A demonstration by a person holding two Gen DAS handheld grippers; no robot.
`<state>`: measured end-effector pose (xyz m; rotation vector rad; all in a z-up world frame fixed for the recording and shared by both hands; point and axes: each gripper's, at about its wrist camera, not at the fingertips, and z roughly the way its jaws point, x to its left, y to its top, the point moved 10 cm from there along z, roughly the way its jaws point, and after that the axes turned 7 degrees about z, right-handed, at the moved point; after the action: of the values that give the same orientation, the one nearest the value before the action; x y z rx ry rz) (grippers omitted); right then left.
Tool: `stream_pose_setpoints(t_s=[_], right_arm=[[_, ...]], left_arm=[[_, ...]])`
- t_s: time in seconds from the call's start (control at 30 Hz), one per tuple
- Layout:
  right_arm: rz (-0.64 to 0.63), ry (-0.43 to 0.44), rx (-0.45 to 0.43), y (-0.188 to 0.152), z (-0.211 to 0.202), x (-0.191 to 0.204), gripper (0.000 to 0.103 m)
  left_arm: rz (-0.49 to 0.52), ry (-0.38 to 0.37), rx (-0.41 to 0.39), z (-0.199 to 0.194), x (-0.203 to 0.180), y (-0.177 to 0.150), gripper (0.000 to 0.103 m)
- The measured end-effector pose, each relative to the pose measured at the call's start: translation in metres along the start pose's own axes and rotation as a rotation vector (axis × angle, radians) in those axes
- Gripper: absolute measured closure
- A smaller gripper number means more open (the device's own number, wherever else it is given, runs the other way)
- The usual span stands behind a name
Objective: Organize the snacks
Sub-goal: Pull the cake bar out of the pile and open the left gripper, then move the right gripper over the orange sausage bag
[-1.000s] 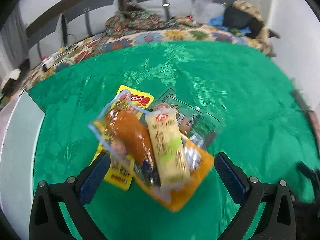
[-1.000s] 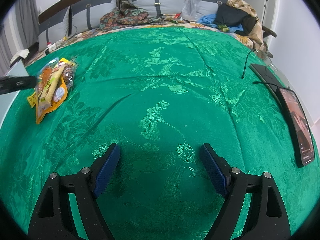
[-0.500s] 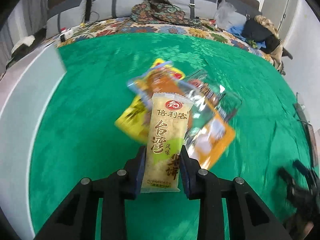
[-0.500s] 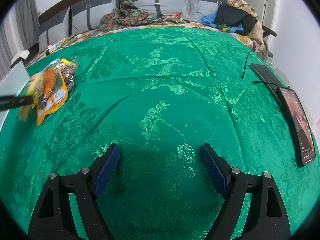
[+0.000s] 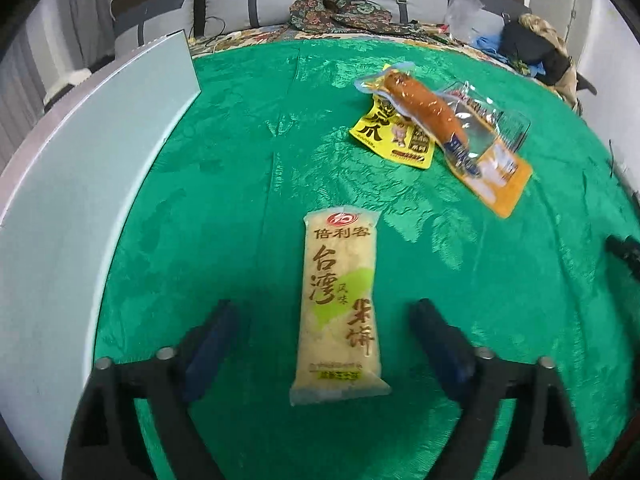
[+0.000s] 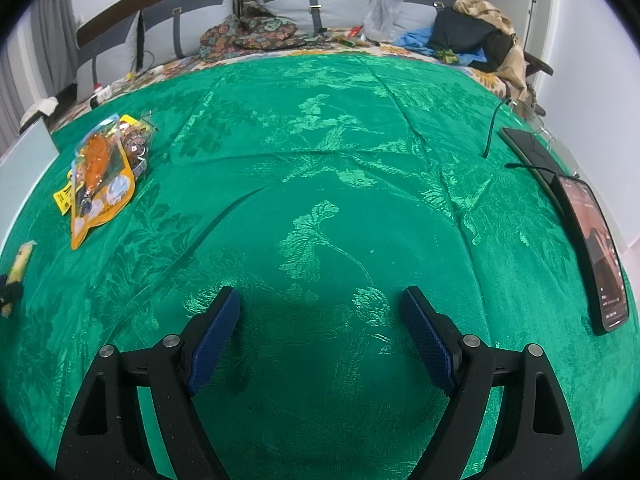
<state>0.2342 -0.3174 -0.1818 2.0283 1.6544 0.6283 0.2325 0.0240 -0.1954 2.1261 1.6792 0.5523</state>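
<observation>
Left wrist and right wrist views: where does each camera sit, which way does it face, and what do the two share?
Left wrist view: sits on the left tool, looking down along its fingers at the pale rice cracker packet lying free between the jaws, which have just been opening; only the tool shows.
Right wrist view: sits on the right tool, open over bare green cloth, phone at right; only the tool shows.
Shared: the green cloth, the snack pile, the cracker packet and the headboard cushions.
</observation>
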Motion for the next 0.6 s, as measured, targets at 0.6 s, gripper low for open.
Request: stream_pose_setpoints(t_s=[0.6], right_arm=[[0.000, 0.000, 0.000, 0.000, 0.000, 0.000, 0.017]], left_arm=[[-0.010, -0.003, -0.062, 0.010, 0.017, 0.009, 0.000]])
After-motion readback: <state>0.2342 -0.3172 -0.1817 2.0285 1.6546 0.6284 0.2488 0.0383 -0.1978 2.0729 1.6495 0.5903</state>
